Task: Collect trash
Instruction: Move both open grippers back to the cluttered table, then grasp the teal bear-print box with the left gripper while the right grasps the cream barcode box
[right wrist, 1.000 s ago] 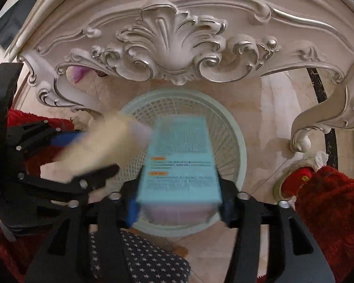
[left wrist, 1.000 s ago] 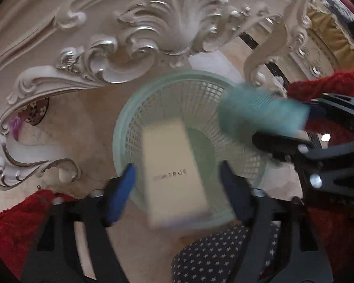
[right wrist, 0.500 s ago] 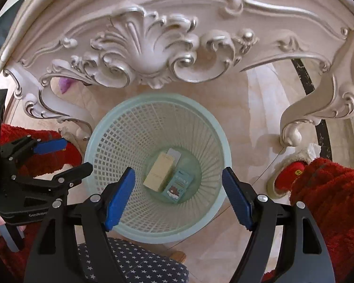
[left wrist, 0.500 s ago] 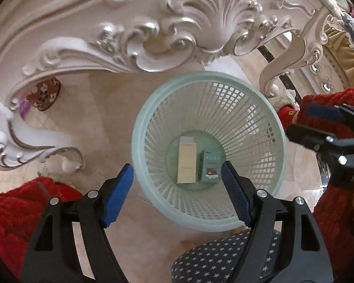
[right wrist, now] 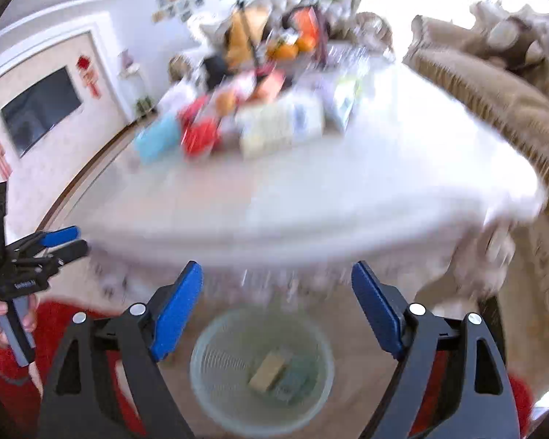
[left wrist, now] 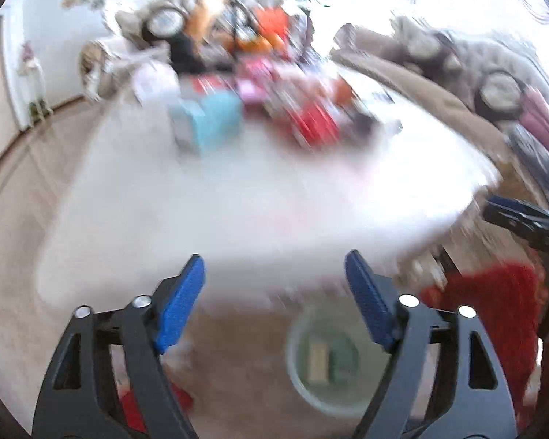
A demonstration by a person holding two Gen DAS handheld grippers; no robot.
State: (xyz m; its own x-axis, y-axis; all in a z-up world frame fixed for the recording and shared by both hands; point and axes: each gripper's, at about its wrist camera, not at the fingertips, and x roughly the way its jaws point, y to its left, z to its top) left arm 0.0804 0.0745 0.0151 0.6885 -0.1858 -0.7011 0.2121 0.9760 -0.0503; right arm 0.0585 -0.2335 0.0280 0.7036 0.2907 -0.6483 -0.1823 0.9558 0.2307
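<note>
Both views have swung up from the pale green mesh plastic basket (right wrist: 261, 371) to the white tabletop (right wrist: 347, 190). Basket on the floor now holds a cream box (right wrist: 269, 371) and a teal box (right wrist: 292, 380) (blurred). Left claw (left wrist: 274, 303) and right claw (right wrist: 276, 305) spread wide, empty. Judgement: drop finished; the tabletop's blurred clutter (right wrist: 245, 117) comes next.

A pale green round plastic mesh wastebasket (right wrist: 261, 369) stands below and between the spread blue fingers, holding a flat tan box (right wrist: 267, 370) beside a teal box (right wrist: 292, 380).
</note>
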